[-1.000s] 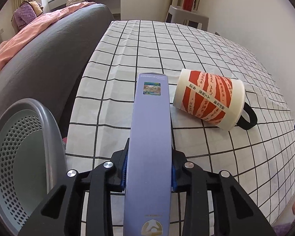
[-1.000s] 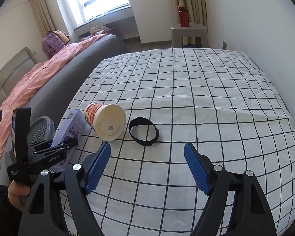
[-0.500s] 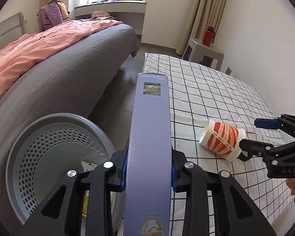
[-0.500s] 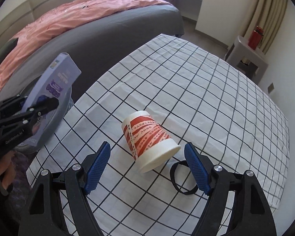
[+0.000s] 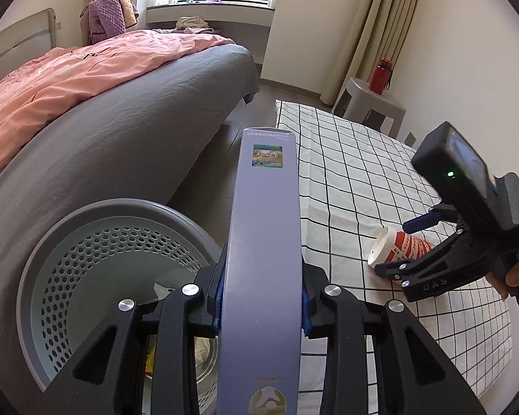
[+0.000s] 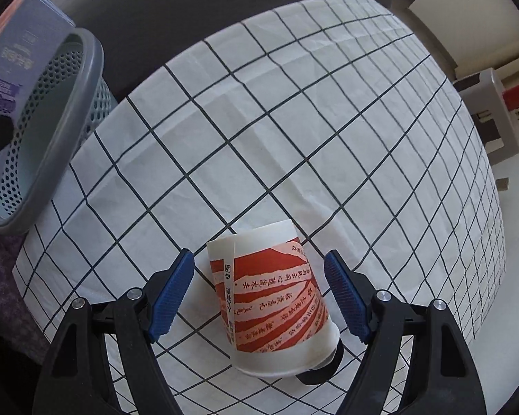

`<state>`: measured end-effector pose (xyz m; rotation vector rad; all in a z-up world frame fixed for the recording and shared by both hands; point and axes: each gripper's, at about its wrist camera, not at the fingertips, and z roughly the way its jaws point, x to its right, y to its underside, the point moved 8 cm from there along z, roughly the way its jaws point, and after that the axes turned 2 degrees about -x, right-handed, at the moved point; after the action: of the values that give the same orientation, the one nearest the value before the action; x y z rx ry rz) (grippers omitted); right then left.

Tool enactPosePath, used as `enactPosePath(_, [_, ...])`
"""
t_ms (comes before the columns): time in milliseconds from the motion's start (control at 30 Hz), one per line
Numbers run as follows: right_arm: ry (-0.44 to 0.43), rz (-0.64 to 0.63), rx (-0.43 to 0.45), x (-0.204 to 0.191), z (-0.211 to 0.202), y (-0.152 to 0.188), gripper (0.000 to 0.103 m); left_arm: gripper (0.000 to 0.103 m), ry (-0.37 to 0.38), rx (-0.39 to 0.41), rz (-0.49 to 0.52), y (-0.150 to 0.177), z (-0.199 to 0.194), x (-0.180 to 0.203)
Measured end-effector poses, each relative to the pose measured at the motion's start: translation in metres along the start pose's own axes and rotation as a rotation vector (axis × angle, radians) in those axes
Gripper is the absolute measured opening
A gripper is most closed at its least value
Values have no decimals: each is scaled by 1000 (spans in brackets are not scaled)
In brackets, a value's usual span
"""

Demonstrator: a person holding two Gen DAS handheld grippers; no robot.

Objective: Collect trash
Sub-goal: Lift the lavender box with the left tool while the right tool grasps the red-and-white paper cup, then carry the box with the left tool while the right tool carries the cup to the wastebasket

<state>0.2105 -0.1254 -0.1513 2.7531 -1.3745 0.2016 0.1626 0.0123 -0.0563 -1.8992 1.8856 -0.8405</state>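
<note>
Your left hand-held gripper [image 5: 261,306] is clamped tight on the long lilac box [image 5: 264,259], blue pads pressed to both of its narrow sides. The box sticks out forward, its far end up in the air, and it sits above the grey perforated bin [image 5: 97,242] that stands on the floor between the grey bed [image 5: 121,131] and the checked tabletop [image 5: 349,186]. There's some litter already down in the bin, though it's too hidden behind the gripper to name.

Over on your right, the right hand-held gripper [image 6: 259,294] points down at the tabletop with its jaws standing wide. The red-and-white paper cup [image 6: 273,297] lies on its side right between the blue pads, and there's a clear gap on either side: nothing gripped, no contact. The cup's base faces away from you, its wider mouth end towards the camera. A black band [image 6: 320,370] peeks out from under the mouth end, touching or just beside the cup; I can't quite separate them from here.

From the left wrist view you can see the same thing side-on: the right gripper hanging over the cup near the tabletop's near edge, your fingers wrapped on the handle. In the far corner a red bottle [image 5: 380,76] stands on a grey stool [image 5: 373,103].
</note>
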Motion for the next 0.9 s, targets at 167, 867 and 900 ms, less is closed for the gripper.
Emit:
enactPosePath(167, [6,30,-37,6,14,-1,61,31,7,1,0,1,-3,-2])
enactPosePath(867, [-1,654,674,35,-74,88,57,31,-7,28,66,12,-16,12])
enactPosePath(900, [-1,665,688,35,-77,92,57,31,-7,27,71,15,-17,12])
